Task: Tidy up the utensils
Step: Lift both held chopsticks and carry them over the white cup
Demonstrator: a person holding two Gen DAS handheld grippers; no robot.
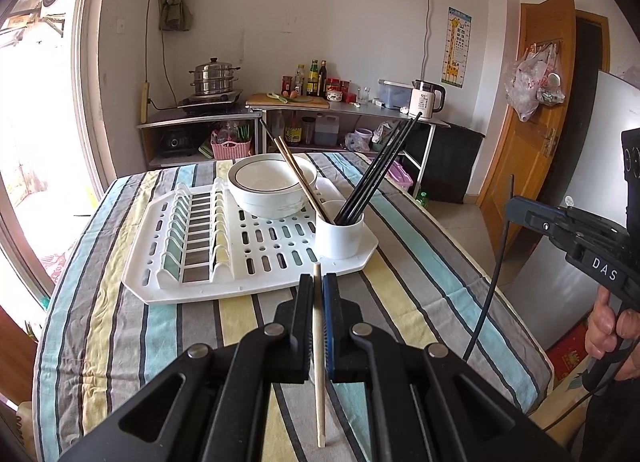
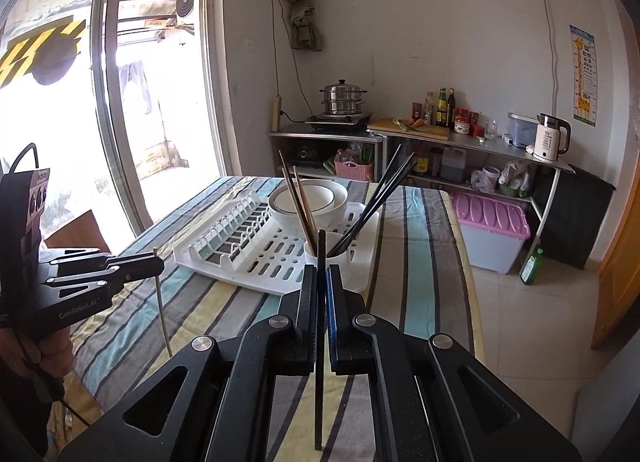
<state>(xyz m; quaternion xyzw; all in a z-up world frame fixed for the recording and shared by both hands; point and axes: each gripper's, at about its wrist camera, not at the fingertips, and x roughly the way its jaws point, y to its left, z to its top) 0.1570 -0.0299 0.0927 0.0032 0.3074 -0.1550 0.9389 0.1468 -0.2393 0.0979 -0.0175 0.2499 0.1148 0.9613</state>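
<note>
Two chopsticks are held upright, one per gripper; the left gripper (image 1: pixel 318 282) pinches a pale wooden chopstick (image 1: pixel 319 362), the right gripper (image 2: pixel 321 274) a black chopstick (image 2: pixel 319 342); both hover over the striped tablecloth (image 1: pixel 400 302), just short of the white utensil cup (image 1: pixel 339 236) on the drying rack (image 1: pixel 224 286).
</note>
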